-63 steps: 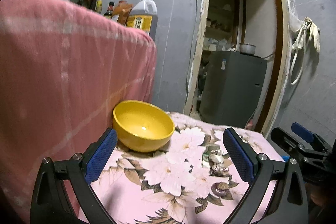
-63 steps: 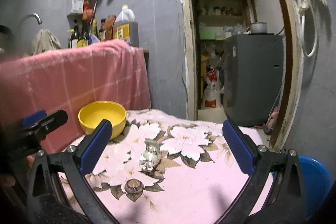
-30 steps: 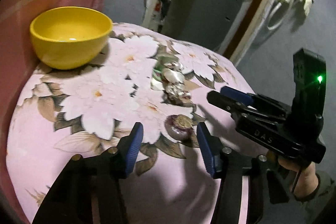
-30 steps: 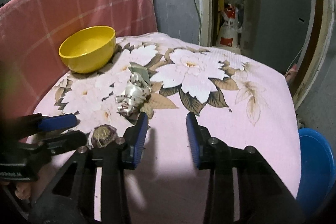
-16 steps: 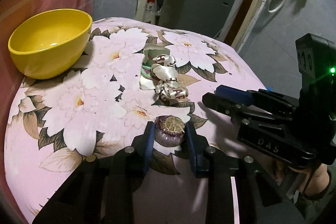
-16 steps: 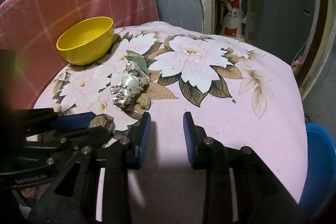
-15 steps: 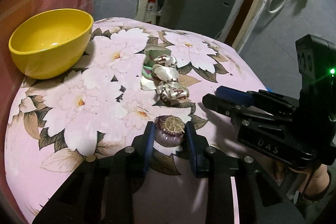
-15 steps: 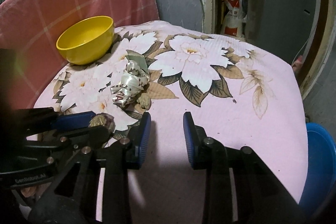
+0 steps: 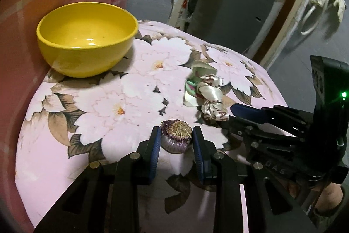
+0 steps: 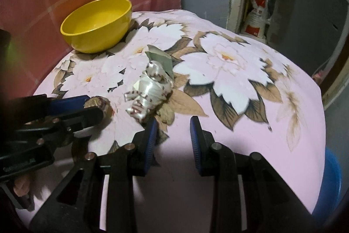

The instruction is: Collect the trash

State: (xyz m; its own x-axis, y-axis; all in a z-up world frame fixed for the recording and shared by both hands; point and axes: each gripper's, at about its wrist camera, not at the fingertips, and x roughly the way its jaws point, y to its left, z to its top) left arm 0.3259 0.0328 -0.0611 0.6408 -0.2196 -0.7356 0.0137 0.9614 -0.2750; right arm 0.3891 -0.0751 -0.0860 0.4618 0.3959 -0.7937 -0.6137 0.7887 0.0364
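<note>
Both left gripper (image 9: 176, 138) fingers clenched on onion end (image 9: 176, 138); right gripper (image 10: 172, 123) fingers empty, apart

Both fisheye views are dim and indoor, with black vignetted corners and straight lines bowed toward the edges. Light falls from above and in front: a small glint sits inside the yellow bowl (image 9: 87, 36), and soft shadows pool beneath the gripper frames on the floral tablecloth (image 10: 250, 102). The crumpled foil wrapper (image 10: 150, 91) shines and is slightly motion-blurred. The doorway background is murky, and a green indicator light (image 9: 344, 94) glows.
</note>
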